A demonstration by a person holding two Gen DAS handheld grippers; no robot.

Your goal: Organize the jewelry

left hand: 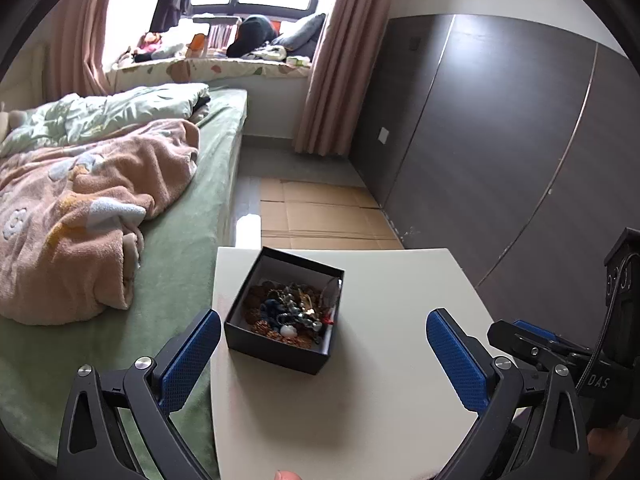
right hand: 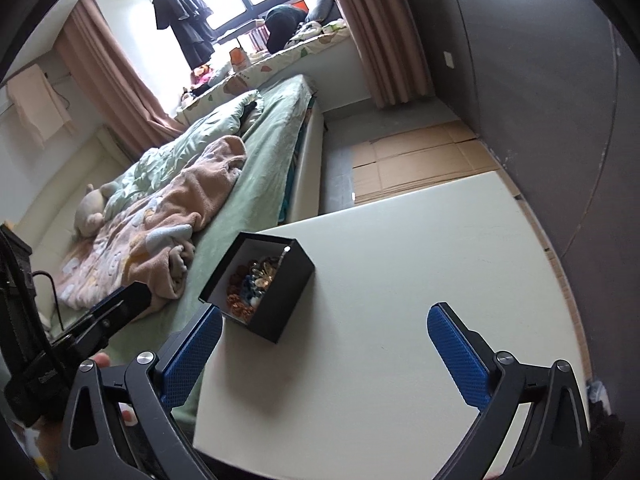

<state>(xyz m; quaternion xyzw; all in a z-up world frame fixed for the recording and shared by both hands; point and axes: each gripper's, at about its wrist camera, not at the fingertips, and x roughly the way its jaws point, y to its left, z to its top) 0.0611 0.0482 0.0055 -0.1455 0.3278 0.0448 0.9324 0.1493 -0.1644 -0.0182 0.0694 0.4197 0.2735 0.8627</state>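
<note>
An open black box [left hand: 280, 354] with a white lining stands on the left part of a small white table [left hand: 380, 380]. It holds a tangled heap of jewelry [left hand: 290, 312]: beads, chains and brooches. It also shows in the right wrist view [right hand: 280, 300], with the jewelry [right hand: 252, 284] inside. My left gripper [left hand: 324, 340] is open and empty, hovering just short of the box. My right gripper [right hand: 326, 336] is open and empty, above the table to the right of the box. The right gripper also shows in the left wrist view [left hand: 532, 340].
A bed [left hand: 180, 240] with a green sheet and a pink blanket [left hand: 80, 220] lies against the table's left edge. Flattened cardboard [left hand: 320, 216] covers the floor beyond the table. A dark wardrobe wall [left hand: 500, 140] runs along the right.
</note>
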